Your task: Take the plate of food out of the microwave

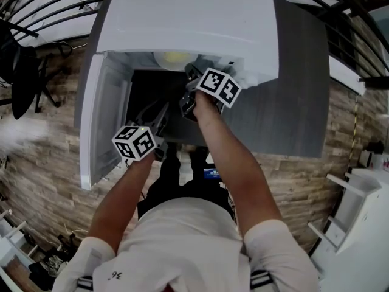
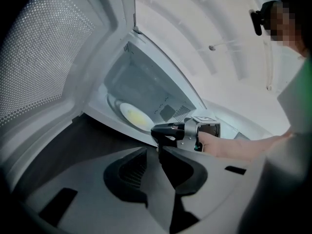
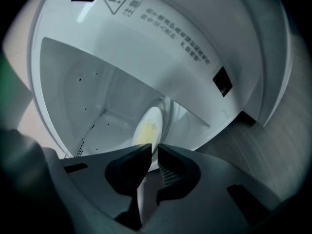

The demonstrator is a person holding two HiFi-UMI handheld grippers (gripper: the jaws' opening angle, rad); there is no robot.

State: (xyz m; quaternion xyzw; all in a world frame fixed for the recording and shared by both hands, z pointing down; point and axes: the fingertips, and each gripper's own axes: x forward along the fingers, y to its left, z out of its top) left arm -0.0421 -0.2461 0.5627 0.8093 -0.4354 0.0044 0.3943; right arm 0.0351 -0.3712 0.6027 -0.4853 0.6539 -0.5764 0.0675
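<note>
1 plate (image 3: 147, 126) beyond right tongs (image 3: 152, 149)

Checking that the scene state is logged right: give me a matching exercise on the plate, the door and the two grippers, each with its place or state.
1. plate of food
2. microwave door
3. right gripper
4. left gripper

A. swung open
B. jaws apart and empty, just in front of the opening
C. inside the microwave
D. jaws apart and empty, further back, beside the door

Pairs: 1-C, 2-A, 3-B, 4-D
</note>
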